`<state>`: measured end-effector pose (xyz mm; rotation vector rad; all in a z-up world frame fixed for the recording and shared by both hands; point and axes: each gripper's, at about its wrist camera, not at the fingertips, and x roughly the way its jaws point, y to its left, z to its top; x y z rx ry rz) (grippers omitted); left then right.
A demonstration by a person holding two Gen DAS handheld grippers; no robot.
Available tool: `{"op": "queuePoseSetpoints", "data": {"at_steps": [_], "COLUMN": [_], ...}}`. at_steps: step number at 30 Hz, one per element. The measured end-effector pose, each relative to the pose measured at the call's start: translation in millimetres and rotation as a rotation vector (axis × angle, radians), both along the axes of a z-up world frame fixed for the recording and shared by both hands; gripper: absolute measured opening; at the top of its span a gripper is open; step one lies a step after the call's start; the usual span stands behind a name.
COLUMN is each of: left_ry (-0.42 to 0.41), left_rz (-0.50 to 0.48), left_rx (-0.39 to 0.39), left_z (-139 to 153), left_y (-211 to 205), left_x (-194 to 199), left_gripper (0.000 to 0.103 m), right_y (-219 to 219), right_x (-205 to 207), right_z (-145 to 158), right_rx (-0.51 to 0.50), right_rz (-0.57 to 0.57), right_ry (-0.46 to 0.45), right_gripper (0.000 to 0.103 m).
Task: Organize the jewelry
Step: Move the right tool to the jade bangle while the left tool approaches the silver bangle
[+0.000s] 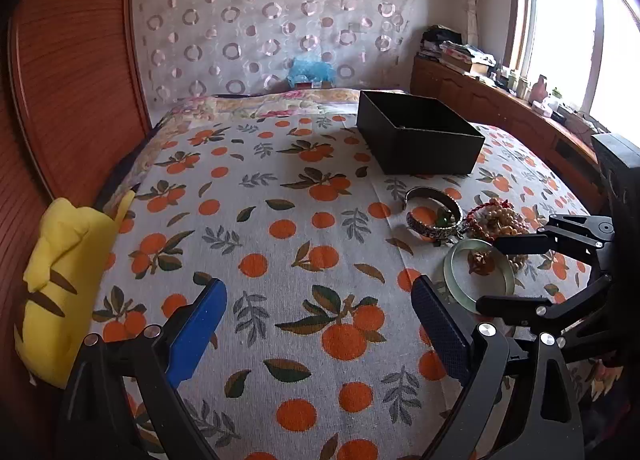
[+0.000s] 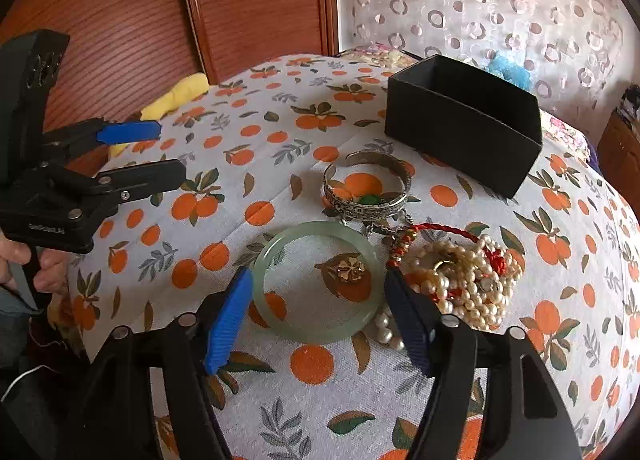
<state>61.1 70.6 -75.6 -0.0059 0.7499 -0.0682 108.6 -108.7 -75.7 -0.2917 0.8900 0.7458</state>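
- Black box (image 2: 464,128)
- Pale green bangle (image 2: 316,324)
- White bedspread (image 2: 280,380), orange fruit and leaf print
- Cream pearls (image 2: 468,288) with red cord
- Yellow cushion (image 1: 60,288)

Three bangles (image 2: 318,280), one black box (image 2: 464,128)

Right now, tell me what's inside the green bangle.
Inside the green bangle lies a small gold flower charm on the bedcover. Pearls disappear under its near rim.

left gripper (image 1: 320,324): black linkage frame, silver rivets, blue ribbed pads | right gripper (image 2: 320,316): same black frame, silver rivets, blue pads
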Motion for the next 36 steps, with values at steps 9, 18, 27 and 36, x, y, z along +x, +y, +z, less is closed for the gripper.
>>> {"op": "queuePoseSetpoints", "data": {"at_steps": [9, 18, 27, 36], "left_ry": [0.006, 0.012, 0.013, 0.054], "left_rz": [-0.006, -0.014, -0.041, -0.116], "left_rx": [-0.006, -0.005, 0.007, -0.028], "left_z": [-2.7, -4.9, -3.2, -1.7], "left_y": [-1.8, -5.5, -17.6, -45.5], "left_x": [-0.5, 0.8, 11.9, 42.5], "left_gripper": [0.090, 0.090, 0.090, 0.090], "right_y": [17.2, 13.7, -15.6, -63.4], "right_x": [6.5, 3.0, -9.9, -2.8], "right_z": [-7.2, -5.3, 28.6, 35.8], "right_rx": [-0.062, -0.047, 0.012, 0.013], "right_rz": [0.024, 0.034, -0.001, -0.091], "right_ry": [-0.027, -0.040, -0.116, -0.139], "right_gripper": [0.082, 0.074, 0.074, 0.074]}}
